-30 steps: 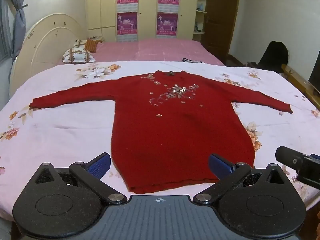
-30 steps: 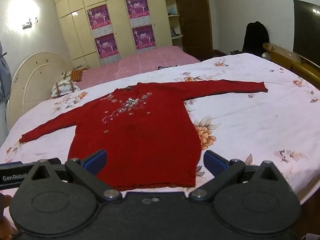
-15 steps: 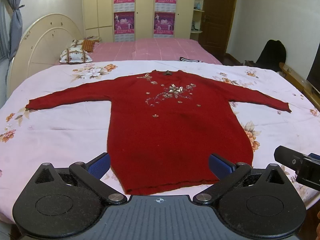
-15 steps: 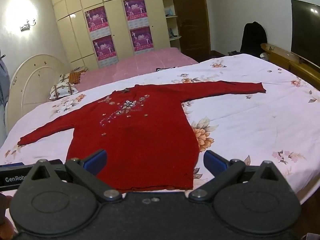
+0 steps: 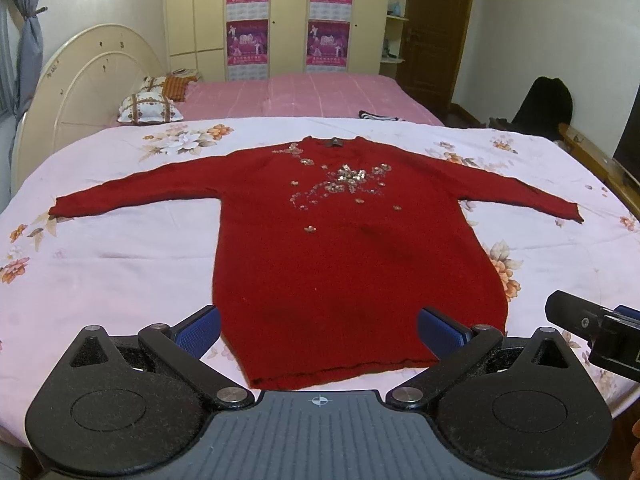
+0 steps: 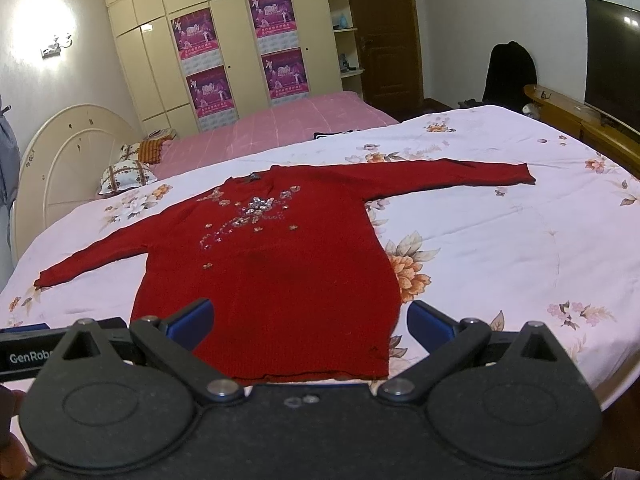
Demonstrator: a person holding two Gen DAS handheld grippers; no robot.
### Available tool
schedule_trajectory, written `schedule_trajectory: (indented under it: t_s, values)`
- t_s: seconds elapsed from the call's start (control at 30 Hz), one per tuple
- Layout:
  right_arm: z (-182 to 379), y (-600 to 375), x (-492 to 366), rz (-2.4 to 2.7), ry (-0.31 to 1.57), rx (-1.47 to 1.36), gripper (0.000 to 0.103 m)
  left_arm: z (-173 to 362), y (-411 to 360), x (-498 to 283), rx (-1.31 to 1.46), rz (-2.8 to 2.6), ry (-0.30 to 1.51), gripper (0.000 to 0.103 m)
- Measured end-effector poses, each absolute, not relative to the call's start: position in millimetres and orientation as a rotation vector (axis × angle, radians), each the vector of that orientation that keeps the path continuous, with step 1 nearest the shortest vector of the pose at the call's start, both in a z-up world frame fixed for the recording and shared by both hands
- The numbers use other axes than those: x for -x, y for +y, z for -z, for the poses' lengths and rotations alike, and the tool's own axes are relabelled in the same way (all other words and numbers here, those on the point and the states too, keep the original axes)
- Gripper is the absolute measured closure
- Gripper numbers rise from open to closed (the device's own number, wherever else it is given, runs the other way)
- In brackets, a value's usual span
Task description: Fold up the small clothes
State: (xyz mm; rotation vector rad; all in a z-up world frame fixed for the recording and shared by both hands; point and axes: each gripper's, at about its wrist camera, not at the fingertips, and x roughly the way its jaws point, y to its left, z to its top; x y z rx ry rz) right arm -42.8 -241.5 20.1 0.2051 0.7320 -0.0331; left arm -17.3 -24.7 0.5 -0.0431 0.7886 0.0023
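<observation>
A red long-sleeved sweater with sequin flowers on the chest lies flat, front up, on a floral bedspread, both sleeves spread out sideways. It also shows in the right wrist view. My left gripper is open and empty, held above the sweater's hem near the bed's front edge. My right gripper is open and empty, also above the hem. The right gripper's body shows at the right of the left wrist view.
A second bed with a pink cover and pillows stands behind. A wooden bed rail runs along the right. A black bag and a TV are at the far right. A wardrobe fills the back wall.
Both grippers have risen or tilted slightly, so the sweater sits a little lower and closer in view. The sweater has not moved and the jaws stay open.
</observation>
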Motion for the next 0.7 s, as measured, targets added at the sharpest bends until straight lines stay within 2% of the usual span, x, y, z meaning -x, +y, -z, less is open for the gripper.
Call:
schedule_trajectory:
  t_s: [0.7]
  values:
    - [-17.5,-242.1,39.1,0.038,0.736,-0.207,0.001,1.4,-25.6,15.8,0.039,-0.006,0.787,0.0]
